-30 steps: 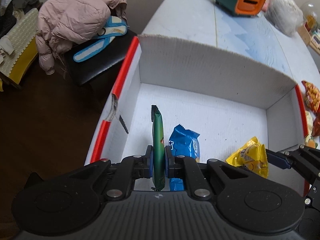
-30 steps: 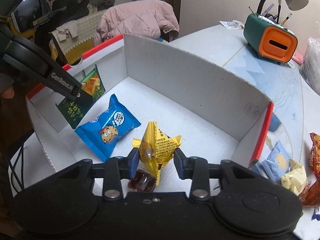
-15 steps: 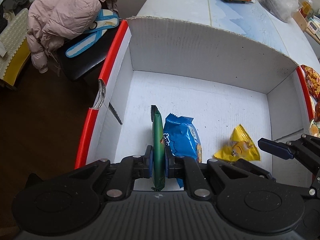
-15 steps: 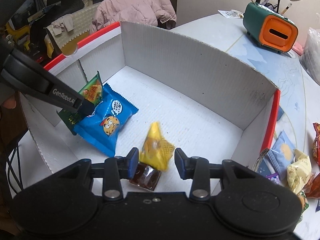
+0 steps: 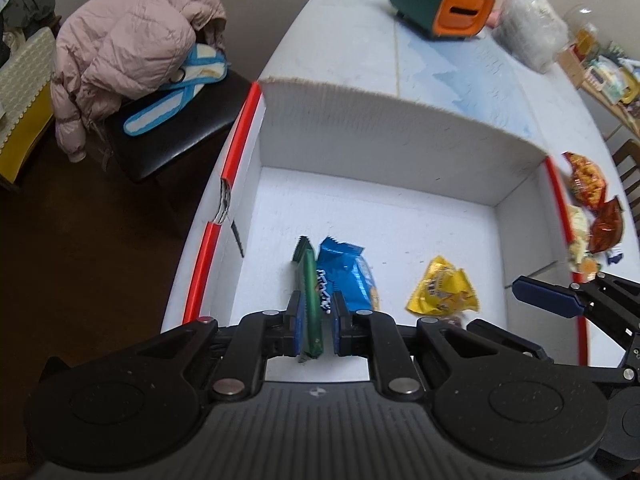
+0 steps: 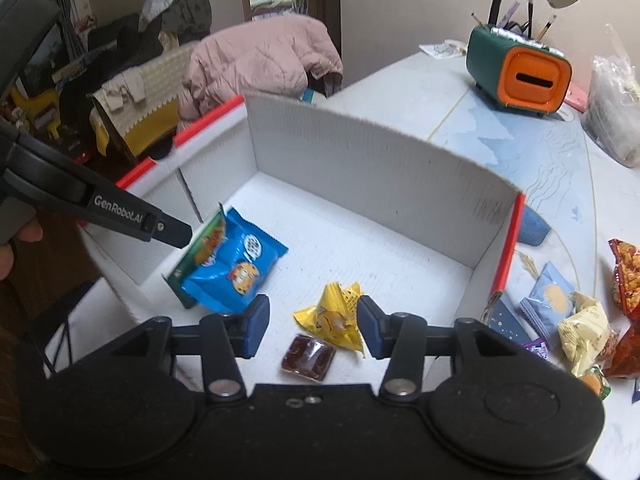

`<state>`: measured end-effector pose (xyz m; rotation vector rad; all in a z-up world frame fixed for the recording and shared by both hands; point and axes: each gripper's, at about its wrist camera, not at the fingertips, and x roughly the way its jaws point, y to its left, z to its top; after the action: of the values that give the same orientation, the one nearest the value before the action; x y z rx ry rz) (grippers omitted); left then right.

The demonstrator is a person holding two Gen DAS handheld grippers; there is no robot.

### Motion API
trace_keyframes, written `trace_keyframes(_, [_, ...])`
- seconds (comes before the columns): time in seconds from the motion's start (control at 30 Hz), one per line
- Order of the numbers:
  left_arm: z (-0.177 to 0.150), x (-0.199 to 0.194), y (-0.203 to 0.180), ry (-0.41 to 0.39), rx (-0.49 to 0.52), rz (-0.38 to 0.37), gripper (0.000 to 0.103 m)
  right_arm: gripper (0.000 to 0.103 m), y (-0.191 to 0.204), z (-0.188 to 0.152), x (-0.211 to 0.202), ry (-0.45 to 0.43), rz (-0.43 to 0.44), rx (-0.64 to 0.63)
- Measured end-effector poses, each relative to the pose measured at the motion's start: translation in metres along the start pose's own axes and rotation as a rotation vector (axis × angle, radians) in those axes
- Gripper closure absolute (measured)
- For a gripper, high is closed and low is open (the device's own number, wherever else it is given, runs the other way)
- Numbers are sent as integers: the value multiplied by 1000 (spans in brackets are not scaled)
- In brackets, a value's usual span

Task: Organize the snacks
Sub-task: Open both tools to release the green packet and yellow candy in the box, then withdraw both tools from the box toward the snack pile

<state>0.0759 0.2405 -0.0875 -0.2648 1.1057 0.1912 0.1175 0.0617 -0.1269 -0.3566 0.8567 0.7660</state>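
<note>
A white cardboard box (image 5: 384,144) with red rims (image 6: 506,256) stands on the table. My left gripper (image 5: 315,322) stands inside the box around a green snack packet (image 5: 310,304) held on edge; its jaws have parted slightly and the packet leans on the left pad. A blue cookie packet (image 5: 352,276) lies beside it, also in the right wrist view (image 6: 236,268). My right gripper (image 6: 312,326) is open above a yellow packet (image 6: 334,316) and a brown candy (image 6: 307,357) lying on the box floor.
Several loose snacks (image 6: 580,320) lie on the table right of the box. A green and orange pen holder (image 6: 520,72) and a plastic bag (image 6: 616,112) stand at the back. A chair with a pink jacket (image 5: 132,44) is left of the table.
My right gripper opened wide and let the yellow packet drop onto the box floor. My left gripper's jaws loosened around the green packet.
</note>
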Motion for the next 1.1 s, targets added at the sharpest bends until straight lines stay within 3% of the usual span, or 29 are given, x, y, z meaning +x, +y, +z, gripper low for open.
trace_keyframes(0.2, [-6,-24,-8,-55,18,-53,77,50,4,1,-26,-63,4,31])
trace_keyframes(0.47, [-15,-50,-31,-124,76,-125,74,35,0,-5,-65,-156,-9,79])
trace_keyframes(0.5, [-16,-53,-35,-133,85,-138,70,34,0,-6,-69,-165,-14,85])
trace_keyframes(0.6, [-21,-62,-46,-173,105,-166,42,28,-6,-12,-83,-194,-28,98])
trace_keyframes(0.63, [-22,-64,-51,-187,110,-171,39,26,-8,-14,-87,-203,-35,102])
trace_keyframes(1.1, [-35,-75,-122,-237,194,-244,34,6,-61,-54,-136,-285,-125,176])
